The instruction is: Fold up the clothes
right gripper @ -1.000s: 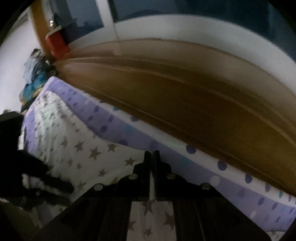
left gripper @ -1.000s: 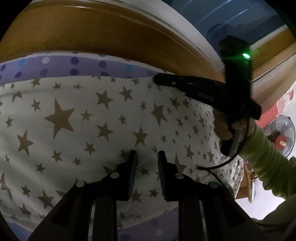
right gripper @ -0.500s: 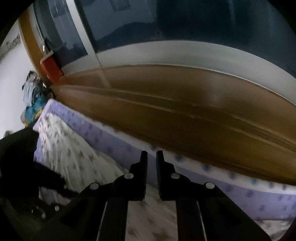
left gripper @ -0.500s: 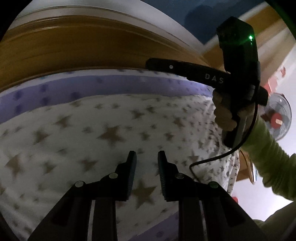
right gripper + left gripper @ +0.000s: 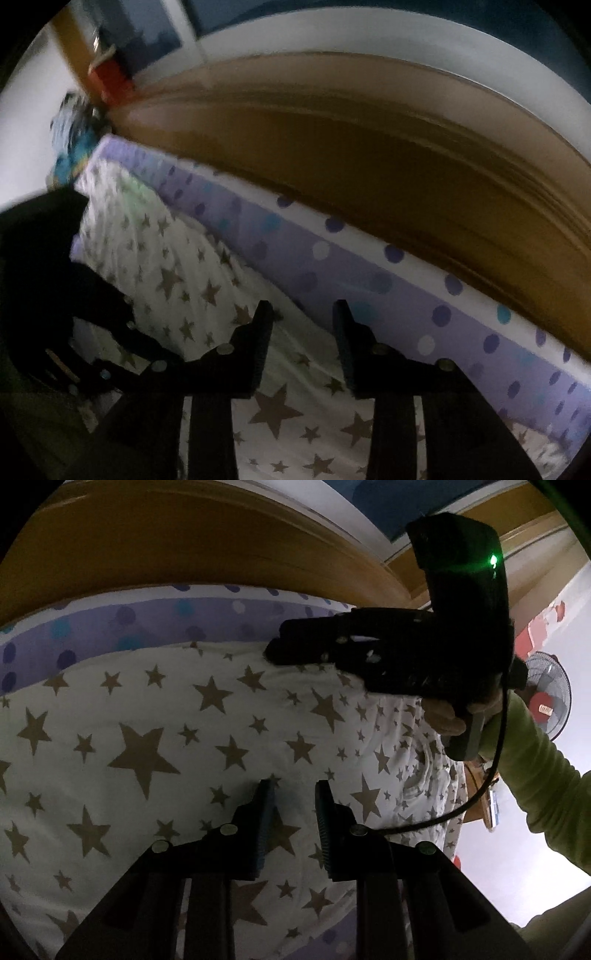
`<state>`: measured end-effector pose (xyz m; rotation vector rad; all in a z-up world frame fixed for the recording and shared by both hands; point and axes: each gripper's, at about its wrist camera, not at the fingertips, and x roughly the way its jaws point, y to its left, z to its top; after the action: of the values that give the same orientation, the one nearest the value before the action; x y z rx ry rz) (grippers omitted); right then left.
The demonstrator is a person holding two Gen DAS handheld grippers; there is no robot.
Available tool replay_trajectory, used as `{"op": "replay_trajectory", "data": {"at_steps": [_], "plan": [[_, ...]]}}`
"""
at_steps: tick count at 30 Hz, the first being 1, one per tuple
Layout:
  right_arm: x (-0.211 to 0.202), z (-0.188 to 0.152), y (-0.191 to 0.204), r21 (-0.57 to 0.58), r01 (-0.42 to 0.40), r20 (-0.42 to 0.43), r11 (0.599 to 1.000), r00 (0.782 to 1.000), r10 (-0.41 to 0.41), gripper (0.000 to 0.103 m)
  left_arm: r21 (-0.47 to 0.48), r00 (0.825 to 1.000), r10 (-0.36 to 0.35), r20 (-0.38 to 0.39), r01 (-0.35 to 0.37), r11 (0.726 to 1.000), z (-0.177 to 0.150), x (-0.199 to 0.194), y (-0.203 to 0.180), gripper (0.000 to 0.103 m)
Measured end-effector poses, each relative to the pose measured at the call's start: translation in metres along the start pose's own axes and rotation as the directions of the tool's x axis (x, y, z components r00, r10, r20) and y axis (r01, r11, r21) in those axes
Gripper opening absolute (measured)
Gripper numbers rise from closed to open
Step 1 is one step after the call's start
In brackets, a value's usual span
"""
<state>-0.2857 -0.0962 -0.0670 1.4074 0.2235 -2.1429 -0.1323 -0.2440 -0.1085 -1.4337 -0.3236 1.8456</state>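
A wooden headboard (image 5: 184, 550) is seen curving across the top of both views, with a white ledge above it. Below it a bed sheet (image 5: 122, 627) in purple with coloured dots is spread, its dotted band running along the headboard. On that sheet a white garment (image 5: 147, 720) printed with brown stars is laid out flat; most of the left wrist view is filled by it, and its far edge is met by the purple band. Wrinkles are seen in the cloth toward the right side.

An arm in a green sleeve (image 5: 543, 768) is shown at the right, with a standing fan (image 5: 550, 701) behind it. The right hand-held gripper (image 5: 301, 314) is held over the garment's edge near the dotted band; its jaws are opening, with a clear gap and nothing pinched between them. The left hand-held gripper (image 5: 293, 790) is held low over the starred cloth, its jaws narrowly apart and no fabric visibly clamped.
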Motion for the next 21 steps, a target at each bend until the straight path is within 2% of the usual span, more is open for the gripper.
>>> {"op": "replay_trajectory", "data": {"at_steps": [2,4,5,9,12,15,17,20,21], "plan": [[0.005,-0.002,0.003,-0.018,0.007,-0.016,1.000,1.000,-0.007,0.015,-0.001,1.000,0.002,0.005,-0.002,1.000,-0.001,-0.002,0.000,0.023],[0.003,-0.002,0.005,-0.024,0.036,0.003,0.999,0.999,-0.036,0.004,0.000,1.000,0.003,0.009,-0.003,1.000,-0.002,-0.003,0.000,0.023],[0.001,-0.002,0.007,-0.026,0.057,0.020,0.998,0.998,-0.056,0.003,0.002,1.000,0.004,0.010,-0.004,1.000,-0.003,-0.003,0.000,0.023],[-0.002,0.003,0.001,0.021,0.134,0.081,0.991,0.988,-0.135,0.003,0.005,1.000,0.004,0.017,-0.004,1.000,-0.005,-0.005,-0.001,0.023],[0.011,0.001,0.000,0.016,0.150,0.072,0.989,0.986,-0.151,0.003,0.008,1.000,0.011,0.017,-0.011,1.000,-0.006,-0.007,-0.001,0.023],[0.009,0.001,-0.005,0.055,0.131,0.073,0.990,0.988,-0.134,0.005,0.018,1.000,0.019,0.019,-0.020,1.000,-0.007,-0.009,-0.003,0.023],[-0.012,-0.004,-0.014,0.149,0.145,0.110,0.978,0.981,-0.162,0.007,0.020,1.000,0.018,0.020,-0.019,1.000,-0.007,-0.008,-0.002,0.023],[-0.050,-0.021,-0.029,0.286,0.156,0.184,0.945,0.959,-0.214,0.016,-0.002,1.000,0.008,0.027,-0.008,1.000,-0.008,-0.010,0.000,0.023],[-0.057,-0.029,-0.035,0.333,0.139,0.177,0.933,0.962,-0.206,0.019,-0.013,1.000,0.006,0.029,-0.005,1.000,-0.008,-0.011,0.001,0.023]]}}
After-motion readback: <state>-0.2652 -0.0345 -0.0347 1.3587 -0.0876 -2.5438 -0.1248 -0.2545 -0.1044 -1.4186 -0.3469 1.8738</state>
